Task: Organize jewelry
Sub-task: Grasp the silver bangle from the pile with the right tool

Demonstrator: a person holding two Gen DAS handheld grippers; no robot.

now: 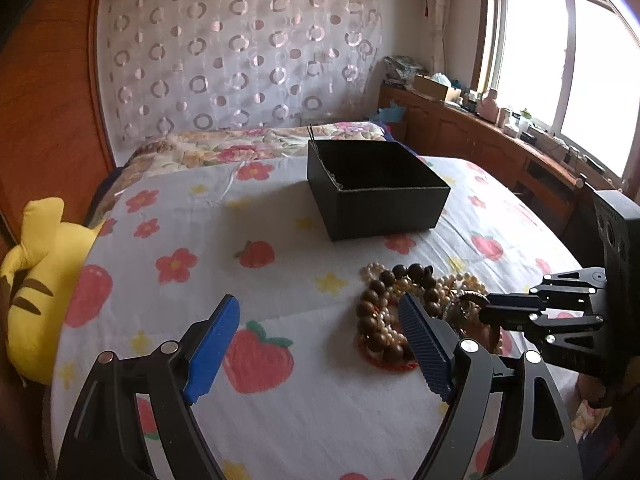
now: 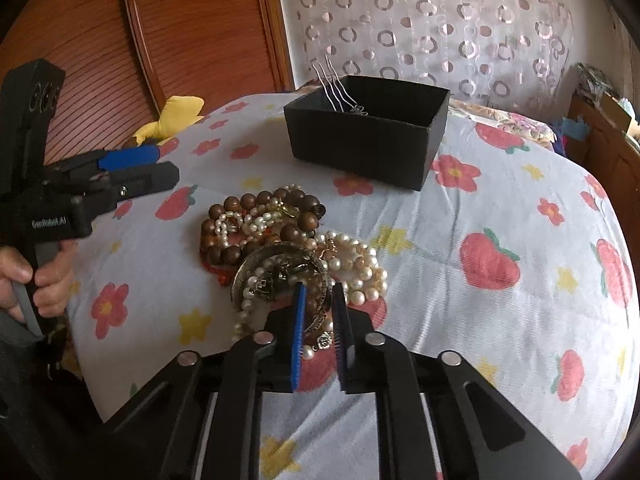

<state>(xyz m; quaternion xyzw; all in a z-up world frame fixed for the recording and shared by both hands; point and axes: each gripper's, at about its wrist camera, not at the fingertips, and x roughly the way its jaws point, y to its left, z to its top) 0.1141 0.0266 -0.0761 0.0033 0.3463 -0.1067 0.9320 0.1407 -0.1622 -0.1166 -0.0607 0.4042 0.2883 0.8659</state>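
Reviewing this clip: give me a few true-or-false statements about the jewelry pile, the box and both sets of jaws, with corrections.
1. The right gripper has its jaws closed on the metal bangle. True.
2. The left gripper holds a pearl strand. False: its jaws stand wide open, holding nothing.
3. The black box is closed with a lid. False: it is open, with a metal hair fork leaning inside.
4. The jewelry pile lies on the floral bedsheet, outside the box. True.
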